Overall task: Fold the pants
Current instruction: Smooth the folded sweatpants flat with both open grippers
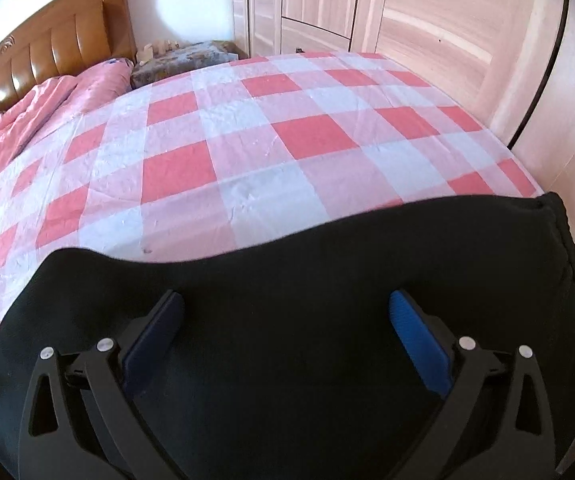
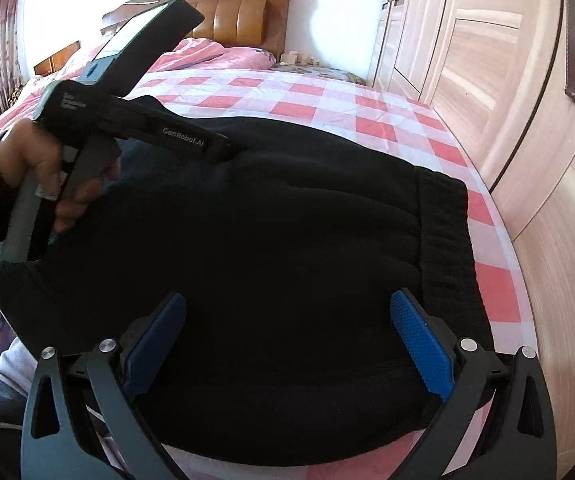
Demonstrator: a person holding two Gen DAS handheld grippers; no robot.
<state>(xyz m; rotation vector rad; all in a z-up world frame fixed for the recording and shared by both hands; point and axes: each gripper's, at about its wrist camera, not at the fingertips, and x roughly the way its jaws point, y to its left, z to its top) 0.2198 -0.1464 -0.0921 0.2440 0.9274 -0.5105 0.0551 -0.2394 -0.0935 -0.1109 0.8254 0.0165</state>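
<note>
The black pants (image 2: 287, 232) lie in a thick bundle on the checked bed sheet (image 2: 367, 112), with the ribbed waistband (image 2: 443, 240) on the right side. My right gripper (image 2: 287, 300) is open above the near edge of the pants, and only cloth shows between its blue pads (image 2: 423, 344). In the left wrist view the pants (image 1: 287, 264) fill the lower half. My left gripper (image 1: 285, 300) hovers open over them with nothing pinched. A hand (image 2: 31, 160) holds the left tool's black body (image 2: 155, 128) above the far left part of the pants.
A pink quilt (image 1: 27, 116) lies bunched by the wooden headboard (image 1: 59, 40). Pale wooden wardrobe doors (image 2: 507, 80) run close along the right side of the bed. A patterned nightstand (image 1: 183, 60) stands in the far corner. Bare checked sheet (image 1: 247, 140) spreads beyond the pants.
</note>
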